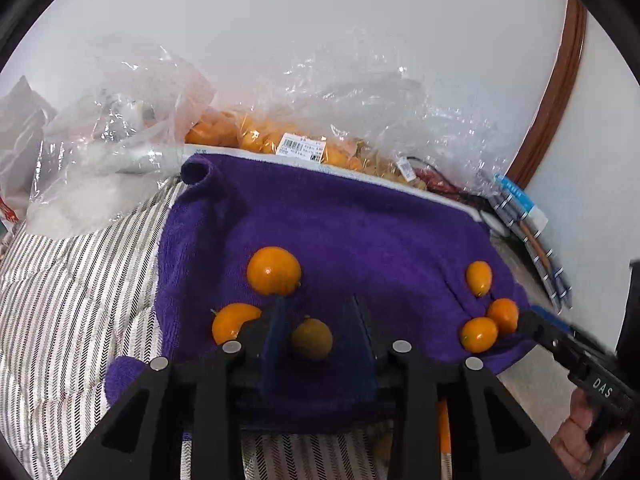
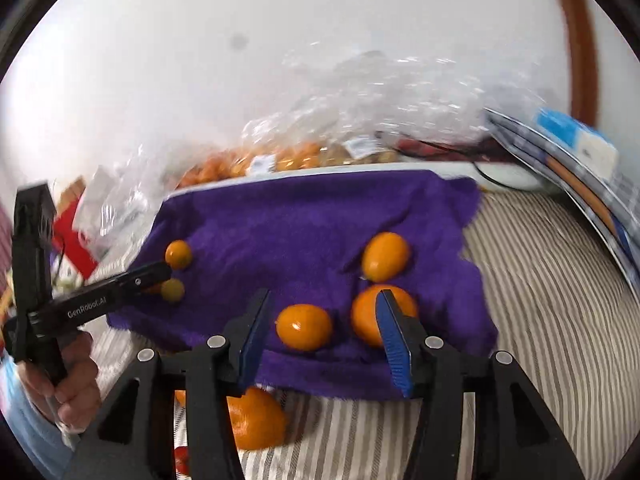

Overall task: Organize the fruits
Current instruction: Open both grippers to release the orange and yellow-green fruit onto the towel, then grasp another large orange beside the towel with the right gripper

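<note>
Fruit lies in two loose clusters on the purple towel (image 1: 340,216), sorting seemingly half done: the left gripper (image 1: 318,320) gapes around a greenish kumquat (image 1: 312,338) without pinching it, while the right gripper (image 2: 324,316), blurred but spread wide, straddles an orange kumquat (image 2: 304,327).

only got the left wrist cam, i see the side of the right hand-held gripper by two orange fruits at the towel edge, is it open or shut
Observer: Open. The right hand-held gripper has its jaws spread around one orange fruit, which touches neither finger.
Operator: ok, any fruit off the towel that i'm missing
Observer: Yes. A larger orange lies on the striped cloth just off the near edge of the purple towel, partly hidden behind that gripper's finger.
</note>
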Demonstrator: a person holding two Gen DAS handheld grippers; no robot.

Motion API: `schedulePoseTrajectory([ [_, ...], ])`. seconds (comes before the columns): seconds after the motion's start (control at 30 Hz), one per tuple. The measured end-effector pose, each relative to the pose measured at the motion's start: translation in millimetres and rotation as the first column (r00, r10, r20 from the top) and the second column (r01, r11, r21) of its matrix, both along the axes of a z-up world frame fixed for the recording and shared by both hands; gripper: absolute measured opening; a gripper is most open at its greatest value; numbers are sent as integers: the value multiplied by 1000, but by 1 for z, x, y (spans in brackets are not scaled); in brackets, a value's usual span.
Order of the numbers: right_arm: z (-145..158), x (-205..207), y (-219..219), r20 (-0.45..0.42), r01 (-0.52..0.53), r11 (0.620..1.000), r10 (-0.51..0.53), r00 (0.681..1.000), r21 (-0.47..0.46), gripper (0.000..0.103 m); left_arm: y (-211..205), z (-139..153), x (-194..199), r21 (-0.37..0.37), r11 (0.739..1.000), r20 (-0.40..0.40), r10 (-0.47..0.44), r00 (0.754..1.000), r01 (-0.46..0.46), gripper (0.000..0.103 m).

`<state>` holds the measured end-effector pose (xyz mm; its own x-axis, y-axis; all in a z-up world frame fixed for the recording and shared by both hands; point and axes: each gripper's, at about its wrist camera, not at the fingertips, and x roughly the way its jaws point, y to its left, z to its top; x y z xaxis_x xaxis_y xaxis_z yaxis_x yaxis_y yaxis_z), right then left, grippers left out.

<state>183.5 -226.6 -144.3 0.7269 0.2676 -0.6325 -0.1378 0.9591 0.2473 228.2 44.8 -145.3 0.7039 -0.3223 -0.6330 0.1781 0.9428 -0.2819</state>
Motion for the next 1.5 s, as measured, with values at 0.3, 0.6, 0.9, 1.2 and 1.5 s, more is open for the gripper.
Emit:
schedulePoseTrajectory([
  [0.3,-8,-52,9,-35,-50,998,49,998,-28,52,15,15,-7,-60,998,52,30,998,-27,41],
  [0.6,-30,-52,45,-108,-132,986,121,987,-105,52,18,17,-9,-68,997,53,29,998,-25,42],
  [0.9,-37,-40,57,-125,-107,978,85,988,-181,50,8,18,-10,-33,999,68,-15,998,17,44],
  [1.2,-30,-49,45,-82,-76,983,63,995,-166,42,6,17,-12,-47,997,70,-57,996,61,44],
  [1.5,-29,-83,-14,-71,45,989,-55,996,-144,42,-14,17,-29,18,987,104,-163,981,161,44],
])
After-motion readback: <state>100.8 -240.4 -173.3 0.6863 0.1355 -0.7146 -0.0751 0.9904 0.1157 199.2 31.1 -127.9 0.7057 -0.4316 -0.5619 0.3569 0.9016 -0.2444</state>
